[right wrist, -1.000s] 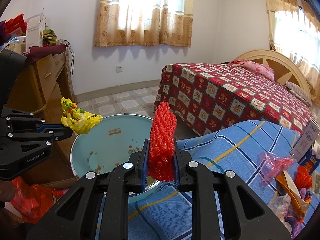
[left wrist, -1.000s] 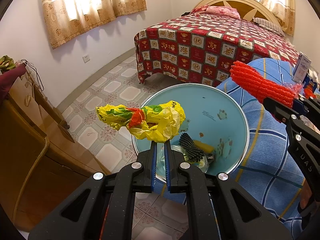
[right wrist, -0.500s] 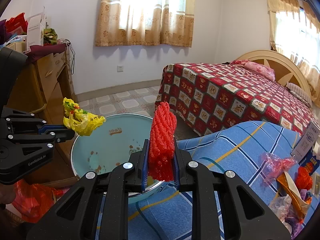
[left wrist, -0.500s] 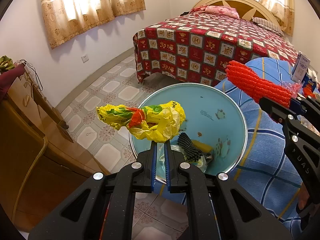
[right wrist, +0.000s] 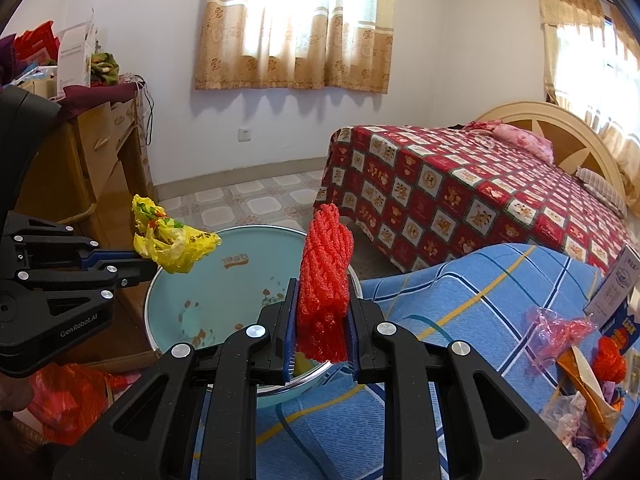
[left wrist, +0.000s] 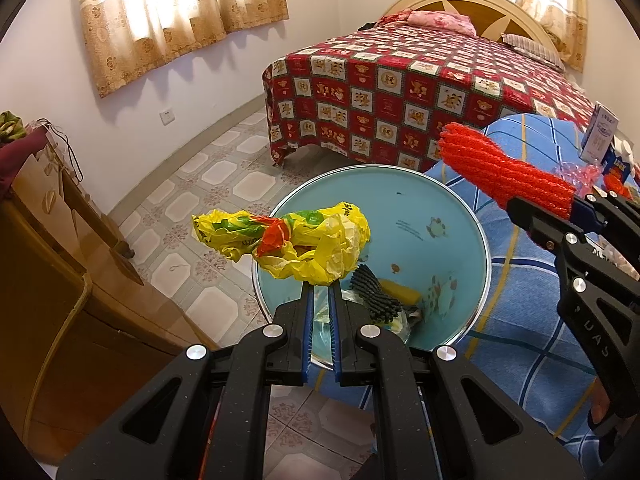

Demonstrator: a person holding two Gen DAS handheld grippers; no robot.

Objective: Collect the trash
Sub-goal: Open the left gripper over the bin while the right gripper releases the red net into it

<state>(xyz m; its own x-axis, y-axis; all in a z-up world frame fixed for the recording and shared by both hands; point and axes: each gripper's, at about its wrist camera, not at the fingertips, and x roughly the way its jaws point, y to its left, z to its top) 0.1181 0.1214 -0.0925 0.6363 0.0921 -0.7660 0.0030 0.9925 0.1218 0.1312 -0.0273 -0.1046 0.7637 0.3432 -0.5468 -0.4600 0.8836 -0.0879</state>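
Over the light blue basin (left wrist: 432,216), which rests at the edge of the blue checked cover (right wrist: 472,292), a crumpled yellow bag (left wrist: 304,240) is pinched in the closed left tongs (left wrist: 320,292) and a red foam net (right wrist: 326,276) is clamped in the right tongs (right wrist: 320,320).

Both grippers are built of matte black, finely speckled plastic linkages, pinned with round silver screws. Blue ribbed pads line the inner faces of the left gripper (left wrist: 321,292) and the right gripper (right wrist: 321,312). "GenRobot.AI" is printed in grey beside the left gripper's screws
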